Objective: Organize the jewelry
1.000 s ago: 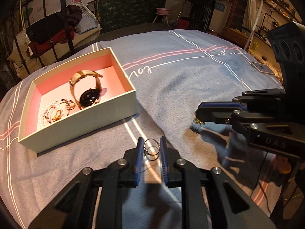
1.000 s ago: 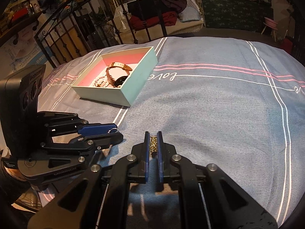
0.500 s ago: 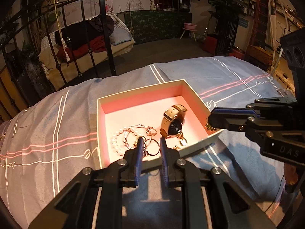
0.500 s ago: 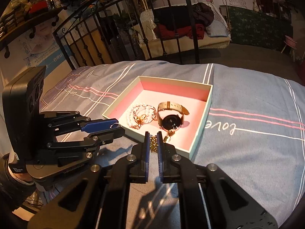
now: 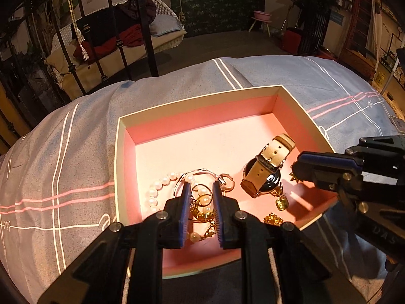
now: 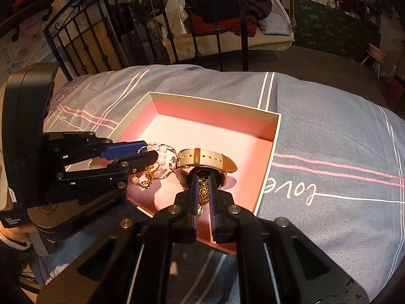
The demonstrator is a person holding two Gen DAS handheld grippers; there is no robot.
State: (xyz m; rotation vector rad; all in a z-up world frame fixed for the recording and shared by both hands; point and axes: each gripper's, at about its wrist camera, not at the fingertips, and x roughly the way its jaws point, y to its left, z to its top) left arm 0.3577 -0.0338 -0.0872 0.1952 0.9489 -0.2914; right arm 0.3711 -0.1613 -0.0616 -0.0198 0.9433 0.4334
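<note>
An open box with a pink lining (image 5: 202, 106) (image 6: 217, 109) lies on the bed. In it are a tan-strapped watch (image 5: 270, 159) (image 6: 202, 155), a pearl bracelet (image 5: 157, 187) and gold pieces (image 5: 281, 202). My left gripper (image 5: 201, 190) is over the box's near side, shut on a thin ring earring (image 5: 201, 192). My right gripper (image 6: 203, 185) is over the box beside the watch, shut on a gold chain piece (image 6: 203, 192). It also shows in the left wrist view (image 5: 296, 172).
The grey-blue bedspread (image 5: 76, 139) with white and pink stripes covers the bed. A black metal bed frame (image 5: 141, 25) stands behind. A hanging wicker chair with clothes (image 5: 131, 33) is beyond it.
Both grippers have moved from the bare bedspread to over the box, still holding their jewelry. The box now fills the middle of both views.
</note>
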